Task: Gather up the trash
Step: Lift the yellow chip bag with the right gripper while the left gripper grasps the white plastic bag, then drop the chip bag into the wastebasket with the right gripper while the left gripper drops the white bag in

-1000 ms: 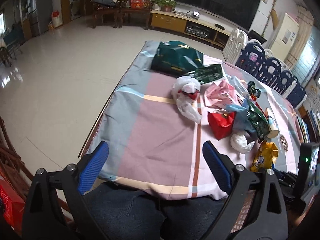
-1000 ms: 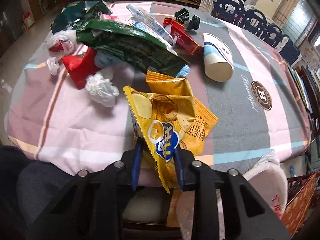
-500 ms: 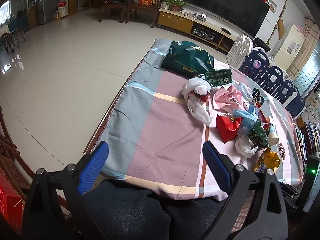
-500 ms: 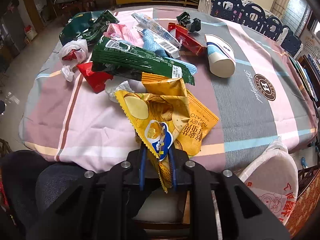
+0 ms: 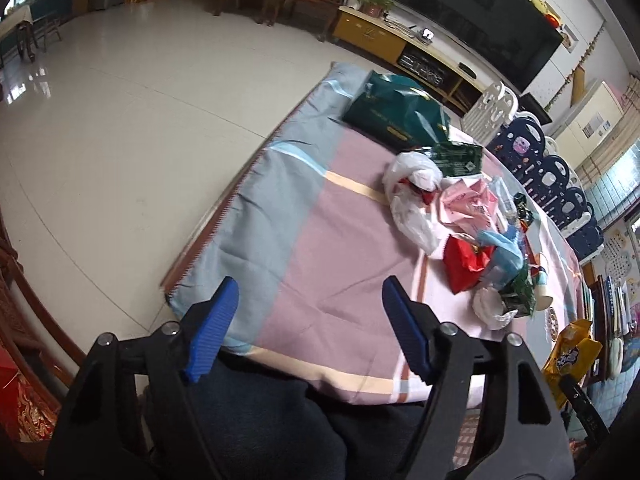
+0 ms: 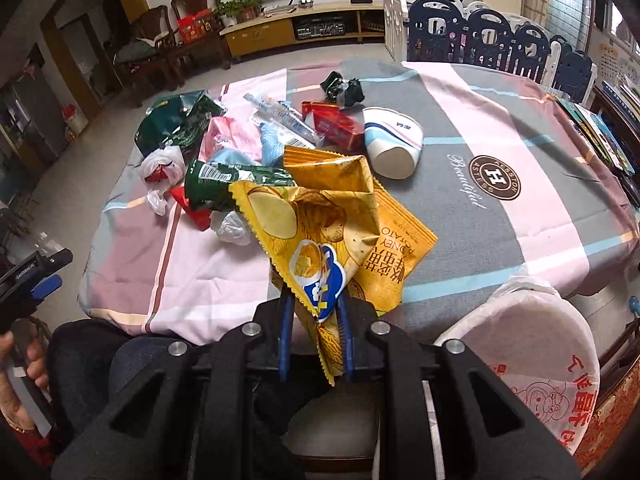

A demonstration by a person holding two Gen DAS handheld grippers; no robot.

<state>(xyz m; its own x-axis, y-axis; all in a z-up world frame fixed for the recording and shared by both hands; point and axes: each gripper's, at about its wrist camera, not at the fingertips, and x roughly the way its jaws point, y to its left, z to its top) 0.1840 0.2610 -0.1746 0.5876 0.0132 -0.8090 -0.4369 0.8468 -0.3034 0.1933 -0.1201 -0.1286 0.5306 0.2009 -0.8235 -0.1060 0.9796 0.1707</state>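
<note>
Plainly, the weakest point is the grip: the right gripper pinches the yellow potato-chip bag only by its crimped lower edge, its jaws narrowed onto the foil, while most of the bag fans out above and ahead of the fingers. A slick, empty bag held by one seam could probably slide out during a swing, or catch air and twist. It may then drop onto the checked tablecloth or the person's lap rather than into the white-lined bin, which stands just beside the table's near corner, to the right of the gripper and below it. The bag's free end could also brush the green wrapper and drag it along.

The left gripper holds nothing; its jaws have just been closing partway with only bare cloth between them, and they stand fairly wide. The remaining litter, such as the red wrapper and white plastic bag, lies well ahead of it and to its right.
</note>
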